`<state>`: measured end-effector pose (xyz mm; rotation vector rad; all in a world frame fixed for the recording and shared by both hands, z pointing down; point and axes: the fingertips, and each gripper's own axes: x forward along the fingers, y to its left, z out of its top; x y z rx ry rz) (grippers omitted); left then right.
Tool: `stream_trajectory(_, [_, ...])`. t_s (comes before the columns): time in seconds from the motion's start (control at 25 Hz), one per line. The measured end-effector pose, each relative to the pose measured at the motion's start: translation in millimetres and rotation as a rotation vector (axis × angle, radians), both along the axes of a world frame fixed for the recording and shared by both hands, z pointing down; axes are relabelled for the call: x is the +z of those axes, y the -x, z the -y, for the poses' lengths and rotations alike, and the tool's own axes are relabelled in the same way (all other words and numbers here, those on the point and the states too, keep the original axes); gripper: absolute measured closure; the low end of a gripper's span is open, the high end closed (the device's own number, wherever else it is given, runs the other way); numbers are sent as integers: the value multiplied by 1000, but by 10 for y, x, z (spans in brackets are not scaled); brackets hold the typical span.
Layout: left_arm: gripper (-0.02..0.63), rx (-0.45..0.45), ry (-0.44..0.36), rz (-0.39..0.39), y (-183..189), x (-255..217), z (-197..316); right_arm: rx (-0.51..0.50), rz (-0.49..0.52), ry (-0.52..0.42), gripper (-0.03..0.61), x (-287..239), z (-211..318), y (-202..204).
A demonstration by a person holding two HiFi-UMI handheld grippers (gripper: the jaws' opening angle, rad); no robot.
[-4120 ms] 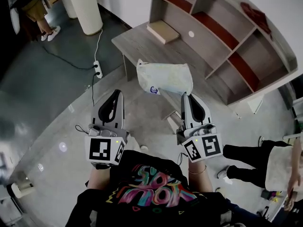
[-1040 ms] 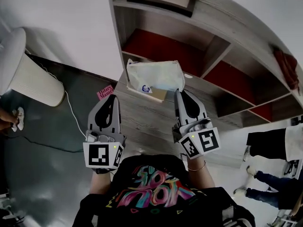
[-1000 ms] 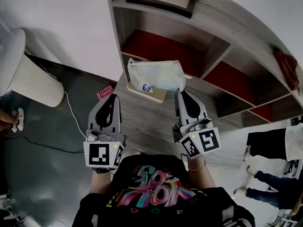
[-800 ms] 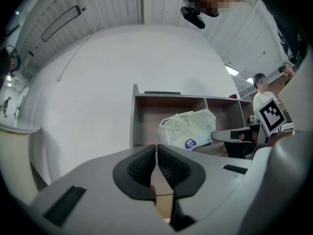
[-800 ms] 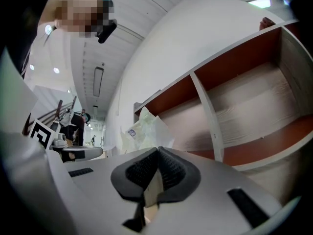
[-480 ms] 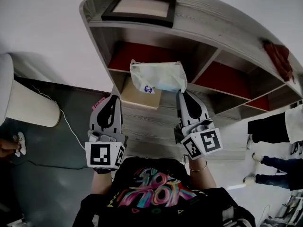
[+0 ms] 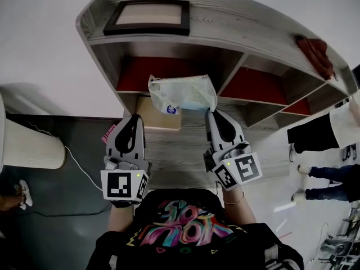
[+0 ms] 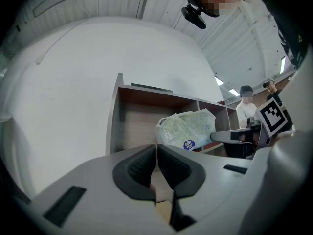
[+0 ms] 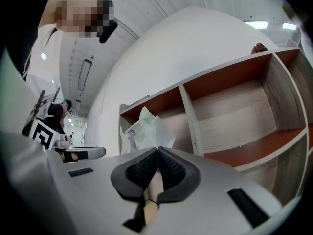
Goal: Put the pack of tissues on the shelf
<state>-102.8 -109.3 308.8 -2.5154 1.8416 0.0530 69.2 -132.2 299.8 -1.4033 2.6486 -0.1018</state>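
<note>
The right gripper point(image 7: 213, 113) is pinching the wrapper edge of the pale green, crinkled plastic pack of tissues point(image 7: 183, 93). Its jaws are pressing fully together on the thin film, so the pack is hanging in the air in front of the left-hand compartment of the grey wood-grain shelf unit point(image 7: 256, 31) with red back panels. The pack is not yet resting on any board. The left gripper point(image 7: 135, 120) is hovering alongside with its jaws pressed together on nothing, apparently clear of the placement path.

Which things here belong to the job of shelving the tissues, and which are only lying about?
Job: pack of tissues, shelf, right tool shut on the pack.
Lying about: picture frame, reddish cloth, flat box, pink card.
</note>
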Motion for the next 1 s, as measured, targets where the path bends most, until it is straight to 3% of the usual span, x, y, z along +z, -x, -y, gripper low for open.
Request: stream_trajectory(1.0, [581,93,42,-29,43,207,211,124,-21,-17,561,102,285,147])
